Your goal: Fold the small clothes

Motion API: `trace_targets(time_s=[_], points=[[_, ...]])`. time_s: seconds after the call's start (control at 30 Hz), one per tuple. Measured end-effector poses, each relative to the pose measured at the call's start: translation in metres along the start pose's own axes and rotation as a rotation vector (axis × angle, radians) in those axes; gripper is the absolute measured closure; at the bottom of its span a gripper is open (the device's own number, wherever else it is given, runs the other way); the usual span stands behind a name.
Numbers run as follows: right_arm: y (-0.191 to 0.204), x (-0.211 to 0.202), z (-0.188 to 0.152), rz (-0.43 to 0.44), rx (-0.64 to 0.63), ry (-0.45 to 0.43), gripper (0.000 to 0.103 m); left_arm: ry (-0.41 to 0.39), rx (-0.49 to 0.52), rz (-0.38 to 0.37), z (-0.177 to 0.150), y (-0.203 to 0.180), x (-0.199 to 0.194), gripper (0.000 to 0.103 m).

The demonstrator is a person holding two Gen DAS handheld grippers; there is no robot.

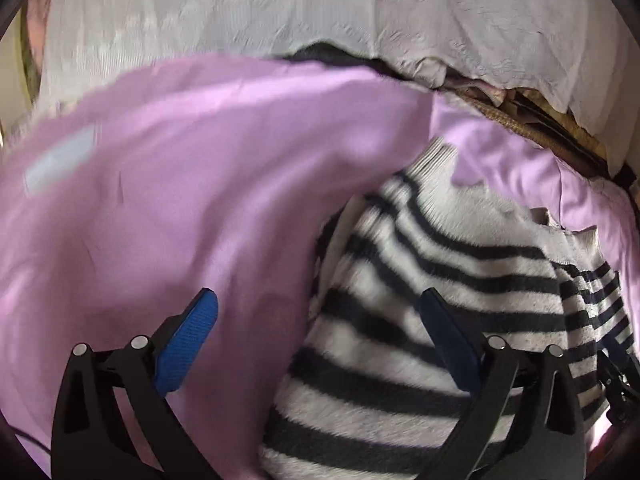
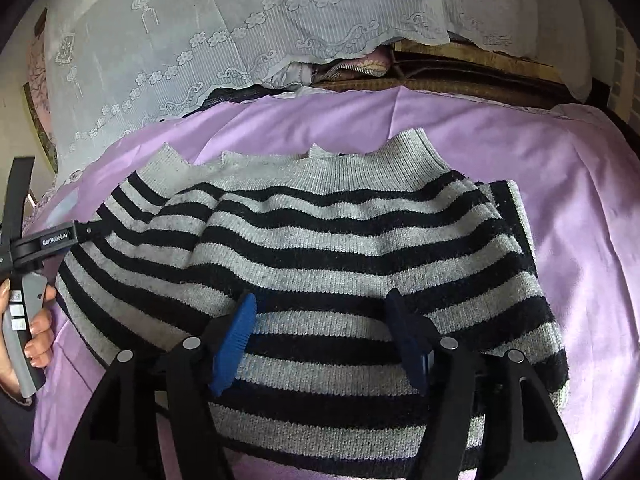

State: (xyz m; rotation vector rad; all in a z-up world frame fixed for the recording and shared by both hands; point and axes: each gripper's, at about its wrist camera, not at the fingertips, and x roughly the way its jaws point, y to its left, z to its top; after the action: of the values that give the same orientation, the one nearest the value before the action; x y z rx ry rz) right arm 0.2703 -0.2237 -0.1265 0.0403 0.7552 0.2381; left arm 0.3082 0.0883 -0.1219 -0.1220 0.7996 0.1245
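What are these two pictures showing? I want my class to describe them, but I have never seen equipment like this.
A person holds a two-fingered grasping tool in each hand, each carrying a camera looking along its blue-padded fingers. One picture comes from the left tool, the other from the right tool. Both are open and hold nothing. A striped sweater, grey and black, lies partly folded on a lilac sheet, with a lace curtain behind. In the right picture, the person's left hand grips the other tool's handle.

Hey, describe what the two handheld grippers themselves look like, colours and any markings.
Both grippers, left and right, have black plastic frames with silver rivets and blue ribbed pads on the fingers. Seen from the right wrist, the left gripper's body carries white "GenRobot.AI" lettering, on a grey handle with pale buttons.
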Motion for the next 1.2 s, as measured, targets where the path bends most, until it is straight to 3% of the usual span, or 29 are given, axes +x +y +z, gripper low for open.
trace_targets(time_s=[0.13,0.23,0.3,0.37,0.5,0.57,0.77,0.87,1.0,1.1,1.2], points=[[0.005,0.0,-0.002,-0.001,-0.017,0.004,0.029,-0.009,0.1,0.117,0.035,-0.029,0.018,0.005],[0.004,0.001,-0.001,0.012,-0.011,0.004,0.027,0.052,0.031,0.184,0.046,-0.019,0.05,0.004],[0.004,0.002,-0.001,0.018,-0.014,0.006,0.025,0.142,-0.072,0.104,0.042,0.001,0.07,0.004],[0.006,0.003,-0.001,0.021,-0.02,0.009,0.023,0.164,-0.174,0.008,0.042,0.022,0.074,0.004],[0.008,0.003,-0.001,0.023,-0.024,0.01,0.022,0.157,-0.178,-0.001,0.039,0.024,0.07,0.004],[0.006,0.002,-0.001,0.036,-0.013,0.003,0.022,0.096,-0.179,0.001,0.032,0.023,0.051,0.004],[-0.012,-0.013,0.004,0.152,0.119,-0.062,0.022,-0.031,-0.025,-0.036,-0.003,-0.01,-0.021,0.005],[-0.027,-0.027,0.007,0.186,0.21,-0.106,0.022,-0.038,0.073,-0.07,-0.02,-0.042,-0.041,0.005],[-0.052,-0.049,0.001,0.188,0.307,-0.157,0.022,-0.009,0.163,-0.085,-0.034,-0.086,-0.044,0.005],[-0.071,-0.063,-0.016,0.175,0.378,-0.175,0.022,0.017,0.17,-0.103,-0.044,-0.106,-0.042,0.005],[-0.095,-0.077,-0.034,0.18,0.468,-0.182,0.022,0.022,0.221,-0.02,-0.059,-0.119,-0.027,0.004]])
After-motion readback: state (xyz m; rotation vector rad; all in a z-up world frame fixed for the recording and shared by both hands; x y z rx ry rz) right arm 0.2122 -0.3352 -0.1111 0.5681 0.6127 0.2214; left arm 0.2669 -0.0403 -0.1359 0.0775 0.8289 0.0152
